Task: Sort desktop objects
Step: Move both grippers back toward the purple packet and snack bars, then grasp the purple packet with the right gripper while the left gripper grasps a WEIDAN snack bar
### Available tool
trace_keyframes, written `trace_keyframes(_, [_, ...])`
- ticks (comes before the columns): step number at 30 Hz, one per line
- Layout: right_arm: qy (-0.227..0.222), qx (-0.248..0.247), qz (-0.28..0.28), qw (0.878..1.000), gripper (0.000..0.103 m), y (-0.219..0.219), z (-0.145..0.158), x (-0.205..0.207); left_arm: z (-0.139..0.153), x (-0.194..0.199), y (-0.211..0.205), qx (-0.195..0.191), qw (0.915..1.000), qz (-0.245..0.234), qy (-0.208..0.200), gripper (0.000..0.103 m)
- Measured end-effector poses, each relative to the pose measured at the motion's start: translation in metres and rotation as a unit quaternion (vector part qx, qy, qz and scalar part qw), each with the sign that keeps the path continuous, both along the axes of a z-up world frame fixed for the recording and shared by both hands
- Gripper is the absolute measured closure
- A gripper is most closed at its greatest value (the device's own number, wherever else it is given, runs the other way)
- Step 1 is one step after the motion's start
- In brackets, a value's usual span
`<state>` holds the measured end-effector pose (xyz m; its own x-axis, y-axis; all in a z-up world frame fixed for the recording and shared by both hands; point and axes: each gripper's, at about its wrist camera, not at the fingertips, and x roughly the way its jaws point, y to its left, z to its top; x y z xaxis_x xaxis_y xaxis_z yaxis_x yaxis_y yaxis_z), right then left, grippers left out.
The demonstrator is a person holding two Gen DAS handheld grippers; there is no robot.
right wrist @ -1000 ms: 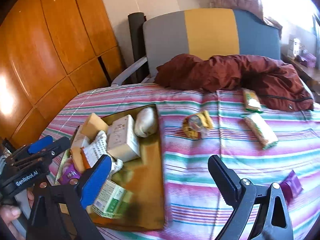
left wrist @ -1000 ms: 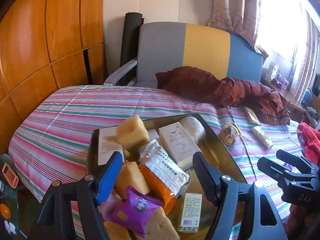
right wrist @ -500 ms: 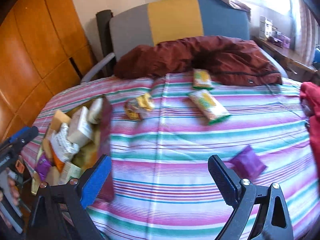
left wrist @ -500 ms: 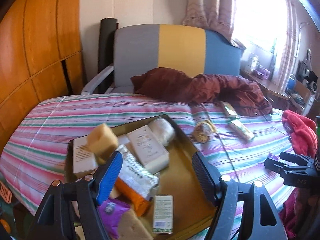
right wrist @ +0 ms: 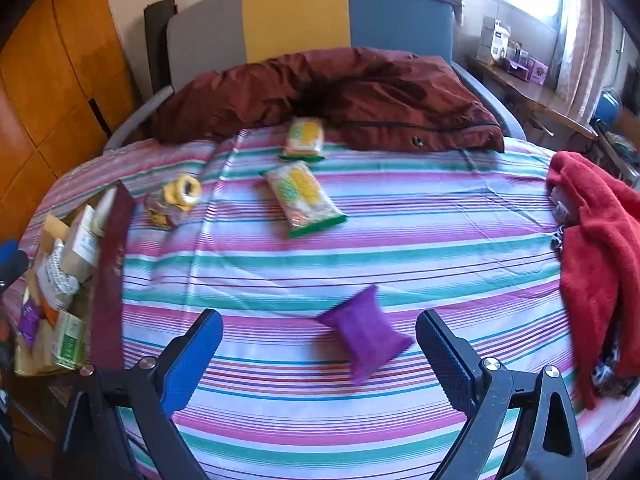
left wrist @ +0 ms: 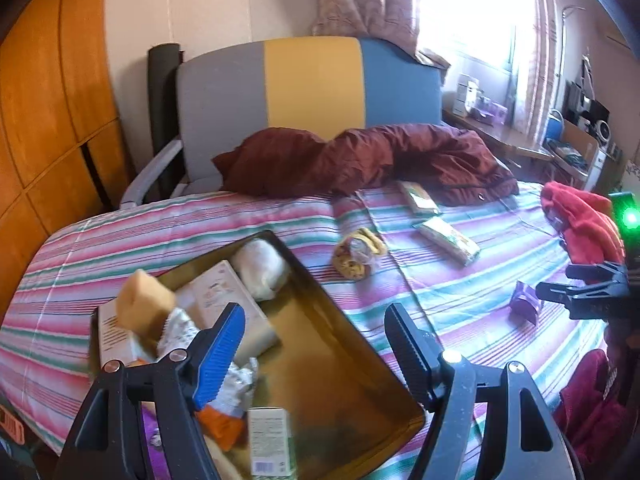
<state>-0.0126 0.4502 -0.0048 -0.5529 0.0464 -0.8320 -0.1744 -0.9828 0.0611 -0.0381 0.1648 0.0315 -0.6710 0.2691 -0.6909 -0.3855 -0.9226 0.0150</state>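
Purple packet [right wrist: 366, 330] lies on the striped bed cover [right wrist: 400, 216], just ahead of the right hand-held gripper [right wrist: 320, 344], whose jaws stand wide apart with nothing in them. I'd bring it down square over the packet and close gently, since that looks soft and puffy, a small crinkled pillow. The left hand-held gripper [left wrist: 312, 344] hangs spread and unladen over the tray [left wrist: 352, 360].

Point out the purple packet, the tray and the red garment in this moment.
purple packet [right wrist: 366, 336], right wrist view, middle of its face.
tray [left wrist: 320, 354], left wrist view, bare floor of it.
red garment [right wrist: 596, 240], right wrist view, middle of the fabric.
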Motion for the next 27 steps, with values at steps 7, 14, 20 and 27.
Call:
trace_keyframes(7, [-0.051,0.012,0.018,0.998,0.005,0.031,-0.026,-0.01,-0.006,-0.003,0.022,0.014,0.999,-0.037,-0.022,0.03])
trace_keyframes(14, [-0.077,-0.001,0.028,0.997,0.014,0.041,-0.054,-0.026,-0.012,-0.007,0.053,0.001,0.9971,-0.066,-0.037,0.03])
trace_keyframes(20, [-0.104,0.021,0.062,0.992,0.045,0.033,-0.073,-0.034,-0.018,-0.019,0.086,0.01,0.9924,-0.102,-0.068,0.03])
trace_keyframes(27, [-0.094,0.03,0.074,0.992,0.066,0.031,-0.069,-0.031,-0.029,-0.037,0.13,0.017,0.9856,-0.129,-0.108,0.036])
